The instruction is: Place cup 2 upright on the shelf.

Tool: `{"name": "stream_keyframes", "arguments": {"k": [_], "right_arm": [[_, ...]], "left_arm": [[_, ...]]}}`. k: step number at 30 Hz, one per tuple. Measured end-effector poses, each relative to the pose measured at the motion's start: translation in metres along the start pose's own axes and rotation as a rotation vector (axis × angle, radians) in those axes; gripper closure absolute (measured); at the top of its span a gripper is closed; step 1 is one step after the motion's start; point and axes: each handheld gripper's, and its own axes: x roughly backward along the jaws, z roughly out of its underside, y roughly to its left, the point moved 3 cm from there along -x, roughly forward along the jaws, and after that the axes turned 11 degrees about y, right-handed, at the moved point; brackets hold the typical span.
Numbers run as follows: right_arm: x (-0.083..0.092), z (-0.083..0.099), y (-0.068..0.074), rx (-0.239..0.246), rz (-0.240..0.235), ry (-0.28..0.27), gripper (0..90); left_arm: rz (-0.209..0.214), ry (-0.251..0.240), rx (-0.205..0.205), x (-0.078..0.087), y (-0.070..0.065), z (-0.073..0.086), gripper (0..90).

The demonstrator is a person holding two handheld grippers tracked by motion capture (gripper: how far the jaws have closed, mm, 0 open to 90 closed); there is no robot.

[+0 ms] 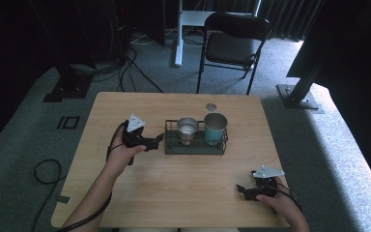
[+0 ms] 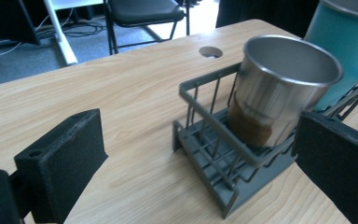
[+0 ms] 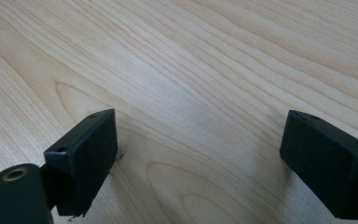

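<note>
A dark wire rack [image 1: 170, 144] [image 2: 214, 154] stands near the middle of the wooden table [image 1: 174, 183]. In it stand a steel cup [image 1: 187, 129] [image 2: 279, 88] on the left and a teal cup [image 1: 215, 127] [image 2: 340, 42] on the right. My left gripper [image 1: 157, 139] [image 2: 205, 154] is just left of the rack, open, with its jaws wide apart and the rack's near corner between them. My right gripper [image 1: 242, 190] [image 3: 198, 149] rests low at the table's front right, open over bare wood.
A round cable hole [image 1: 211, 106] [image 2: 210, 52] lies in the table behind the rack. A black folding chair [image 1: 232, 43] stands on the carpet beyond the far edge, with cables [image 1: 125, 67] and stand bases around it.
</note>
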Motion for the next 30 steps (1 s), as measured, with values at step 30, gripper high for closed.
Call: {"name": "stream_keyframes", "arguments": {"k": [30], "right_arm": [[0.0,0.0,0.0,0.0,0.0,0.0,10.7]], "left_arm": [[-0.06,0.06,0.137,0.028,0.041,0.079,3.4]]}}
